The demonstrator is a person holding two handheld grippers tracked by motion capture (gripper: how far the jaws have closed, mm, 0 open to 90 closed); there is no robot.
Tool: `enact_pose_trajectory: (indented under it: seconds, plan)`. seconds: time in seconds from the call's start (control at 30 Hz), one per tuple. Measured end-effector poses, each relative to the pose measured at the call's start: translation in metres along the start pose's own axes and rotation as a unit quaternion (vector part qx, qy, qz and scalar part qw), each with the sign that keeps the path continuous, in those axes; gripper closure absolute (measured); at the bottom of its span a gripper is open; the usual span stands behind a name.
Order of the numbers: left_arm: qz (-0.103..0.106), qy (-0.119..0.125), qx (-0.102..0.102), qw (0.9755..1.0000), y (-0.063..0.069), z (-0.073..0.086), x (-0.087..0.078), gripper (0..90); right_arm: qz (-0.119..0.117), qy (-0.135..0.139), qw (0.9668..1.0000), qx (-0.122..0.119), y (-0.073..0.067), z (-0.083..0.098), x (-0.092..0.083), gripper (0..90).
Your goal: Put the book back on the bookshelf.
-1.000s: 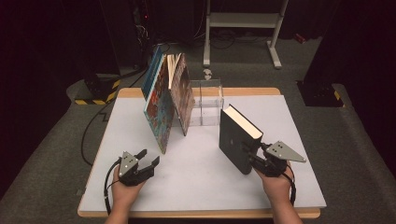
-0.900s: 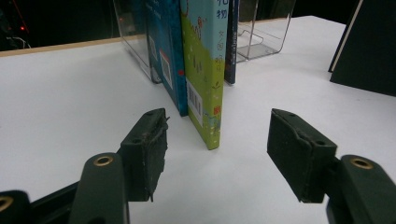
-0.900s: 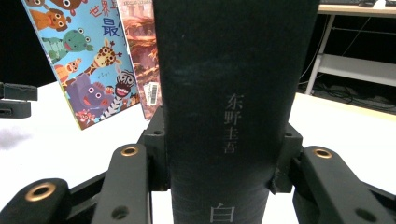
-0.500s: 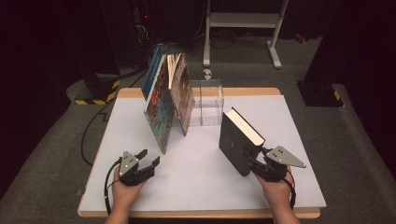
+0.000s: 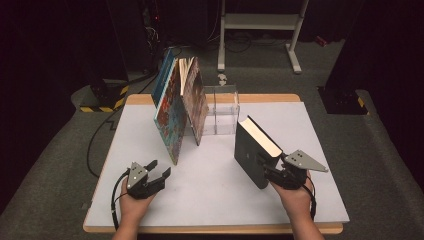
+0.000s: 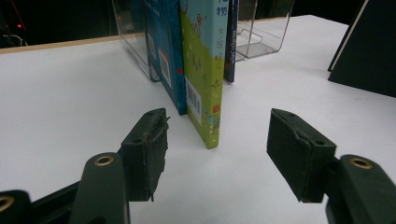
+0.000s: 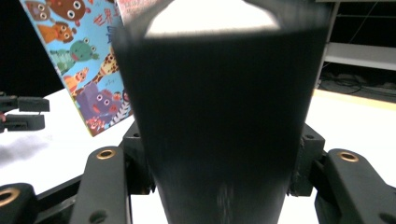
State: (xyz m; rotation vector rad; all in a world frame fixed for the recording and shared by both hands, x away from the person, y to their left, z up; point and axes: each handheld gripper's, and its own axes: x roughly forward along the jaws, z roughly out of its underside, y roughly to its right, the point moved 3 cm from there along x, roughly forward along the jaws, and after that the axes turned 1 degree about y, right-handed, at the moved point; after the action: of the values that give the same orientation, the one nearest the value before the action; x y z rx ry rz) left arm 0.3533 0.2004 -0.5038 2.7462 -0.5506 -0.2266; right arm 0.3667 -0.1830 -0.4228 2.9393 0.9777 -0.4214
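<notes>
A thick black book [image 5: 250, 150] stands on its edge at the right of the white table [image 5: 210, 200], leaning away from the person. My right gripper [image 5: 267, 167] is at its lower near corner. The book's spine [image 7: 219, 93] sits between the jaws, which have just been opening. The pads stand close beside the spine and no longer squeeze it. At the near left, my left gripper [image 5: 159, 169] rests open with nothing between its jaws. It [image 6: 217, 144] points at the picture books [image 6: 203, 70].
Several picture books [image 5: 172, 115] lean together at the table's middle back, against a clear acrylic book stand [image 5: 222, 107]. An animal-cover book [image 7: 79, 60] shows in the right gripper view, with the left gripper [image 7: 23, 112] beyond. Dark floor and a white rack [image 5: 260, 22] lie behind.
The right hand and the black book have shifted only slightly. The left gripper has kept still.
</notes>
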Motion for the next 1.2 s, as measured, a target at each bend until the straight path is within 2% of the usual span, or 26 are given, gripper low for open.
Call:
enact_pose_trajectory:
  seconds: [0.07,0.2,0.3,0.63,0.77,0.93,1.0,1.2]
  plan:
    - [-0.001,-0.001,-0.001,1.0000,-0.001,0.001,0.000,38.3,-0.002,0.001,1.0000,0.000,0.000,-0.004,0.000,44.8]
    - [-0.002,-0.002,0.000,1.0000,-0.001,0.001,0.000,38.4,0.009,-0.008,0.9999,-0.006,-0.002,-0.011,0.002,49.5]
    - [-0.002,-0.001,0.000,1.0000,-0.001,0.000,0.000,38.4,0.019,-0.013,0.9995,-0.022,-0.003,-0.012,0.001,52.6]
    - [-0.002,0.003,-0.005,1.0000,-0.003,-0.001,-0.001,38.4,0.030,-0.018,0.9990,-0.027,-0.011,-0.023,0.010,54.1]
    - [-0.002,0.004,-0.008,1.0000,-0.004,-0.002,-0.001,38.4,0.035,-0.013,0.9986,-0.037,-0.017,-0.032,0.020,54.1]
    - [-0.001,0.007,-0.010,0.9999,-0.005,-0.003,-0.002,38.4,0.039,-0.009,0.9987,-0.030,-0.020,-0.043,0.036,54.0]
    - [0.000,0.009,-0.014,0.9999,-0.005,-0.003,-0.002,38.4,0.049,-0.005,0.9985,-0.025,-0.021,-0.047,0.045,54.0]
    - [-0.006,0.013,-0.020,0.9997,-0.012,-0.008,-0.005,38.1,0.059,-0.005,0.9980,-0.022,-0.021,-0.057,0.070,53.9]
